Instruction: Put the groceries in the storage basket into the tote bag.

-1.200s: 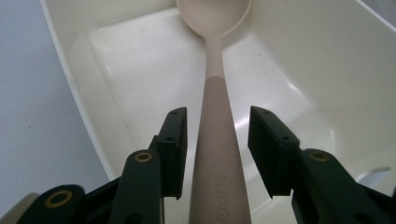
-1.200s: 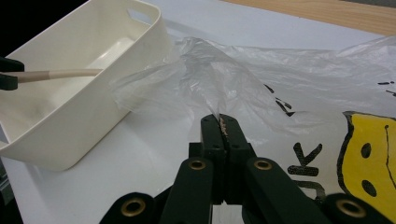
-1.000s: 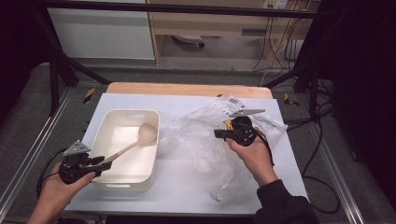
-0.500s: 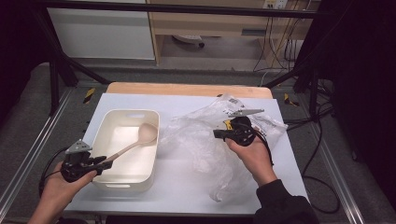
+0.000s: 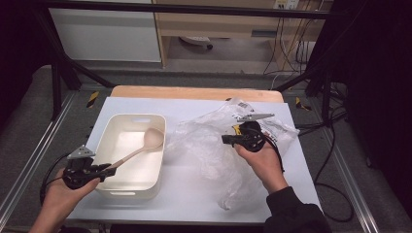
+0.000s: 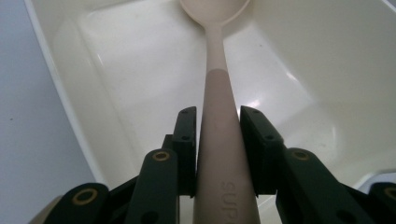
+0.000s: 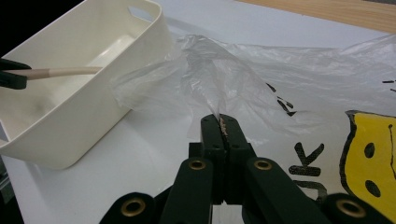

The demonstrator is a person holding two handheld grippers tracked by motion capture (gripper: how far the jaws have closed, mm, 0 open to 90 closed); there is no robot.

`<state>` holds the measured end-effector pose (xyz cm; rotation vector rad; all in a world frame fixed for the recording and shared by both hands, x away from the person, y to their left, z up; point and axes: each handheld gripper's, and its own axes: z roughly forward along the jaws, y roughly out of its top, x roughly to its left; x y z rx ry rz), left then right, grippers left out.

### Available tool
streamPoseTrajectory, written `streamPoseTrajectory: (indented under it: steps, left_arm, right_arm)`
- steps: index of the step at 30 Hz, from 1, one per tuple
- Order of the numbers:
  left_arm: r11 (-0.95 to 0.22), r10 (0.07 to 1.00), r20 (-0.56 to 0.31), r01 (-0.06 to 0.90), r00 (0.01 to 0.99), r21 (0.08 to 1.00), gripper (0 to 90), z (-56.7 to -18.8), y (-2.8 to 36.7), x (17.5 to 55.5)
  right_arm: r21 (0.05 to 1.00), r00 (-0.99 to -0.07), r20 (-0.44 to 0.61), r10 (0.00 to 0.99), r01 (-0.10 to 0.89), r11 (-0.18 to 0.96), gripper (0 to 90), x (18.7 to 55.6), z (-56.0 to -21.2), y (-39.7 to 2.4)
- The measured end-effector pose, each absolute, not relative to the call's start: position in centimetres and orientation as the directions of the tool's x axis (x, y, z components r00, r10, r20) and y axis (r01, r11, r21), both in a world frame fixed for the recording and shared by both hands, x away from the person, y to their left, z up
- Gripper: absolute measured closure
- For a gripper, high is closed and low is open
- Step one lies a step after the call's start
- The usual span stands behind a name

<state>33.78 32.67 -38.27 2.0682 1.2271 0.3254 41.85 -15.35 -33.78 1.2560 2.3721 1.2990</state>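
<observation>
At the lower left, the left tool (image 5: 104,170) clamps the stiff, light spoon (image 6: 219,112) handle; the right tool (image 7: 223,122) pinches the thin, probably slippery bag (image 7: 243,70).

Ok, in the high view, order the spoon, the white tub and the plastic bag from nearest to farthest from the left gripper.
1. Spoon: its handle sits between the left gripper jaws, which have just been closing.
2. White tub: right beside the gripper, under the spoon.
3. Plastic bag: across the table, pinched by the right gripper.
</observation>
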Motion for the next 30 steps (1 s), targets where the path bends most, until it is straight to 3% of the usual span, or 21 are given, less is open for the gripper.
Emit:
streamPoseTrajectory:
  steps: [11, 24, 30]
  left_arm:
    - [-0.318, 0.849, -0.09, 0.638, 0.521, 0.701, 68.7, -38.2, 32.25, 33.25]
    - [-0.315, 0.848, -0.123, 0.675, 0.516, 0.667, 67.8, -38.13, 32.33, 33.55]
    - [-0.322, 0.85, -0.121, 0.687, 0.513, 0.652, 63.1, -38.29, 32.41, 33.73]
  right_arm:
    - [0.756, -0.636, 0.235, 0.735, 0.595, 0.273, 90.0, 41.81, -33.73, -15.44]
    - [0.753, -0.635, 0.236, 0.736, 0.598, 0.274, 90.0, 41.86, -33.77, -15.44]
    - [0.754, -0.638, 0.235, 0.734, 0.596, 0.277, 90.0, 41.87, -33.76, -15.35]
